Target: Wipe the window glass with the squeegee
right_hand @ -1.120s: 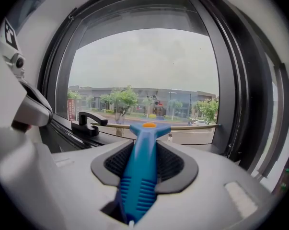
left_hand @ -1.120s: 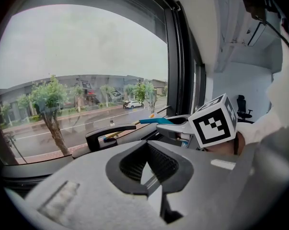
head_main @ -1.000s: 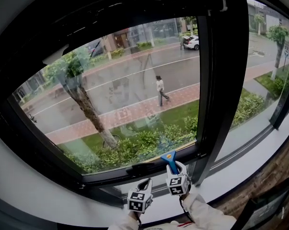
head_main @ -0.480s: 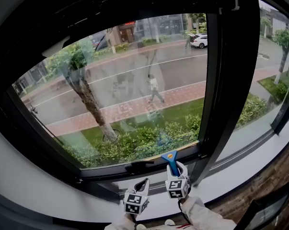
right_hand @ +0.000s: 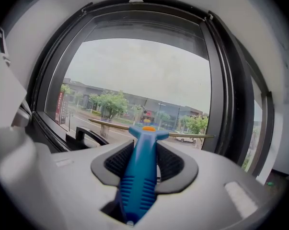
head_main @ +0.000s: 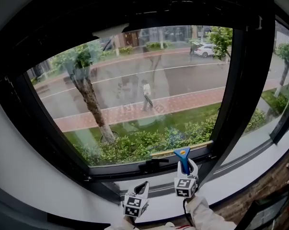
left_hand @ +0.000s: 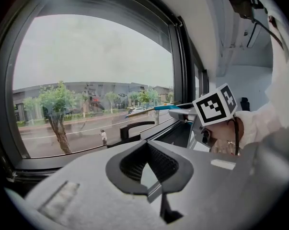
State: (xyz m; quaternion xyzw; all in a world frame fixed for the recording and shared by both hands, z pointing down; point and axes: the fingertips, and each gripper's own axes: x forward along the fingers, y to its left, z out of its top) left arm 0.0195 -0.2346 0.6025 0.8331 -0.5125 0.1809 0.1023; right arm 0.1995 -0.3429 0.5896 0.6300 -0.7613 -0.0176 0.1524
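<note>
Holding the squeegee (head_main: 182, 156) tight, the right gripper (head_main: 186, 168) has its blade low on the glass (head_main: 134, 90) — left gripper (head_main: 141, 189) is loose and empty. How much is wiped doesn't show.

Two grippers (head_main: 142, 188) (head_main: 186, 170), one squeegee (head_main: 181, 153), one window handle (head_main: 156, 164) — and one glass pane (head_main: 134, 80).

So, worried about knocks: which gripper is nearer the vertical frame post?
Right. The right gripper, holding the squeegee, is just left of the post; the left gripper is further left.
</note>
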